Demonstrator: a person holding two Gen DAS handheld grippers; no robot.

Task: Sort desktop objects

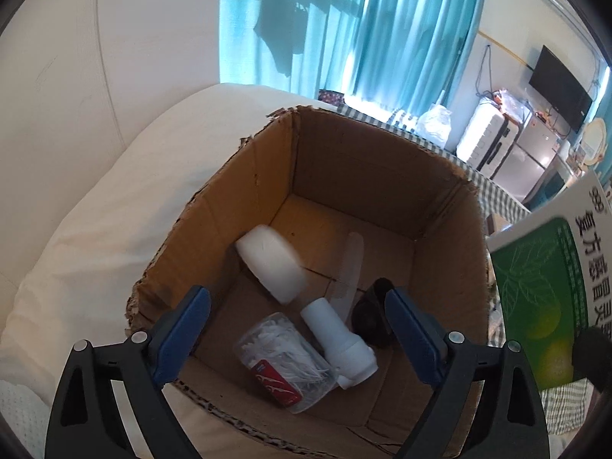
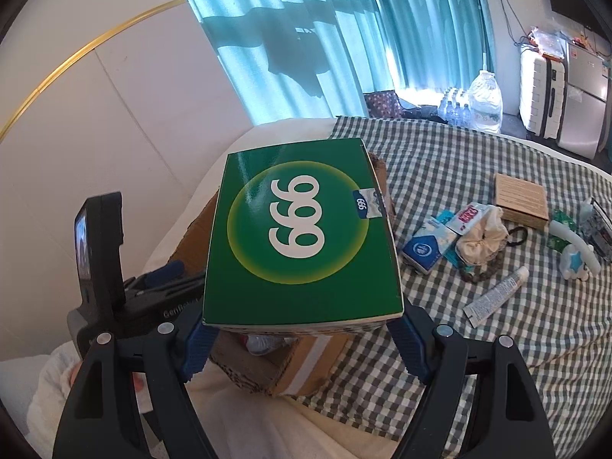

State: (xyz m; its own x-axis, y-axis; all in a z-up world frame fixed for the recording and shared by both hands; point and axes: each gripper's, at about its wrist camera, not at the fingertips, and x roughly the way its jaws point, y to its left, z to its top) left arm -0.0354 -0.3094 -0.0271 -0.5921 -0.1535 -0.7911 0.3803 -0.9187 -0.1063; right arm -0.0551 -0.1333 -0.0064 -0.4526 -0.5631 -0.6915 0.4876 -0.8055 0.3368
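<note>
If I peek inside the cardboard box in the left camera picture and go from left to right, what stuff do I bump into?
Clear tub of white floss picks → white bottle → black object, too dark to name. The white jar and pale comb lie farther back, overlapping the others, so they are left out of the order.

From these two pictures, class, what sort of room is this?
Probably a bedroom or studio flat: a checked bedspread beside a white pillow, teal curtains over the window, and a suitcase by the fridge.

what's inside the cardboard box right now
In the cardboard box: a white bottle, a white spray nozzle, a clear comb, a tub of floss picks and something black, partly hidden behind the left fingers.
</note>
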